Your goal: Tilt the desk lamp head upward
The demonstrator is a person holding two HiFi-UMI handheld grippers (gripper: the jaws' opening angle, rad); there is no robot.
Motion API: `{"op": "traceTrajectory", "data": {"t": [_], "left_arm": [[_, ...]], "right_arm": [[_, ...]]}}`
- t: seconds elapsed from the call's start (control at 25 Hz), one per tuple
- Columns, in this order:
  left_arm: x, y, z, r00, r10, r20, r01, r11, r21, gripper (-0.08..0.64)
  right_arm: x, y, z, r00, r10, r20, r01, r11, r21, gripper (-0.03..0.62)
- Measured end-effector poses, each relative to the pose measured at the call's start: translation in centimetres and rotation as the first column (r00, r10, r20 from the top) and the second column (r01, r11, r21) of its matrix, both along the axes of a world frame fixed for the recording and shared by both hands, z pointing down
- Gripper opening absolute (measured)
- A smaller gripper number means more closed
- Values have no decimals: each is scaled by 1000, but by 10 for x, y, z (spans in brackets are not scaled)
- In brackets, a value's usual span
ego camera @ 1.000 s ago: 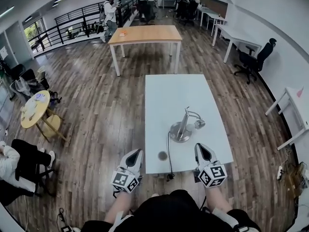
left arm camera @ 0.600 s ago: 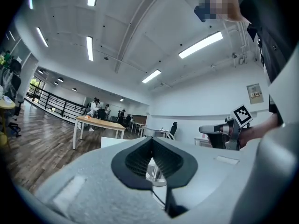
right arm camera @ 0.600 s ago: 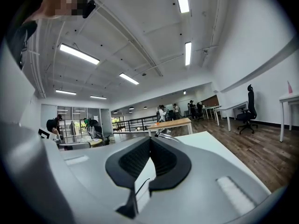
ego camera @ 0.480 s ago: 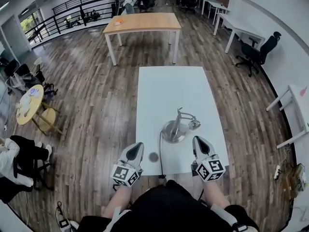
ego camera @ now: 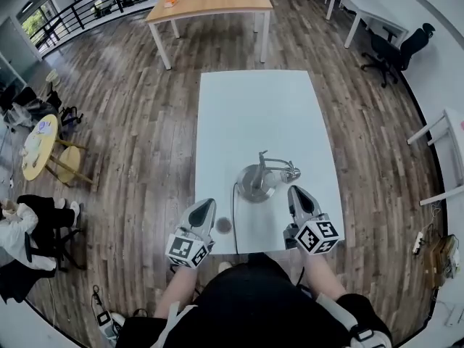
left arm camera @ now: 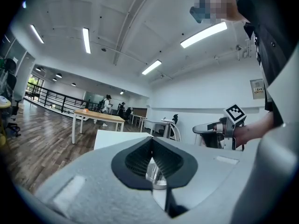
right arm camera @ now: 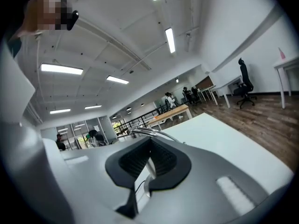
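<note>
No words, numbers or brand names can be read anywhere. The only printed marks are black-and-white square patterns, not letters, on the cube (ego camera: 188, 251) of the left gripper (ego camera: 205, 207) and the cube (ego camera: 319, 236) of the right gripper (ego camera: 297, 194), both at the near edge of the table (ego camera: 261, 107). Right of the table, a small framed notice (left arm camera: 256, 88) hangs on the wall (left arm camera: 196, 90); its print is too small to read.

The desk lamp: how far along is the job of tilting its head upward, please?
Nothing looks done yet: the lamp head sits low over the table. In hand: nothing; the left gripper and right gripper are both shut and empty, just short of the desk lamp. Left to do: reach the head and tilt it up.
</note>
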State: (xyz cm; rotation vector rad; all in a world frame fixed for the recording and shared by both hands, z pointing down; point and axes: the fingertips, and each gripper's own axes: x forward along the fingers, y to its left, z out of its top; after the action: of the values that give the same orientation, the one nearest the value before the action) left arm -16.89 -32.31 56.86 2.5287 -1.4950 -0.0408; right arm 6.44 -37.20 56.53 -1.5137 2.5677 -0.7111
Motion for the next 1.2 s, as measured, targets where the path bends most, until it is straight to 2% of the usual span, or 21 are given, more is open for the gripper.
{"op": "traceTrajectory", "data": {"t": [0.16, 0.24, 0.28, 0.4, 0.6, 0.68, 0.8, 0.88, 1.04, 1.2], "left_arm": [[0, -5, 19, 1000, -4, 15, 5, 998, -57, 0], [3, -8, 27, 999, 4, 33, -2, 997, -77, 0], [7, -10, 30, 999, 13, 45, -9, 996, -85, 0], [20, -15, 42, 995, 51, 85, -42, 994, -102, 0], [45, -25, 76, 980, 143, 140, -118, 978, -171, 0], [52, -26, 86, 972, 179, 153, -148, 970, -194, 0], [58, -27, 90, 970, 199, 140, -168, 964, -208, 0], [62, -28, 92, 969, 208, 131, -178, 961, -211, 0], [67, -34, 99, 960, 238, 148, -200, 952, -230, 0], [67, -40, 118, 938, 288, 195, -232, 936, -265, 0]], "right_arm": [[-3, -10, 15, 984, -1, 177, 15, 997, -77, 5], [-10, -13, 21, 970, -31, 242, 59, 992, -108, 126], [-13, -15, 23, 960, -41, 277, 78, 989, -123, 149], [-16, -21, 25, 928, -37, 370, 103, 982, -159, 155], [-18, -34, 33, 896, -47, 442, 143, 972, -186, 180], [-21, -36, 31, 842, -36, 538, 174, 962, -208, 198], [-18, -41, 34, 714, 25, 700, 206, 947, -245, 212], [-14, -46, 37, 652, 75, 755, 206, 940, -272, 213], [-8, -56, 35, 570, 140, 810, 203, 931, -304, 212], [-12, -63, 37, 554, 166, 816, 201, 924, -325, 213]]}}
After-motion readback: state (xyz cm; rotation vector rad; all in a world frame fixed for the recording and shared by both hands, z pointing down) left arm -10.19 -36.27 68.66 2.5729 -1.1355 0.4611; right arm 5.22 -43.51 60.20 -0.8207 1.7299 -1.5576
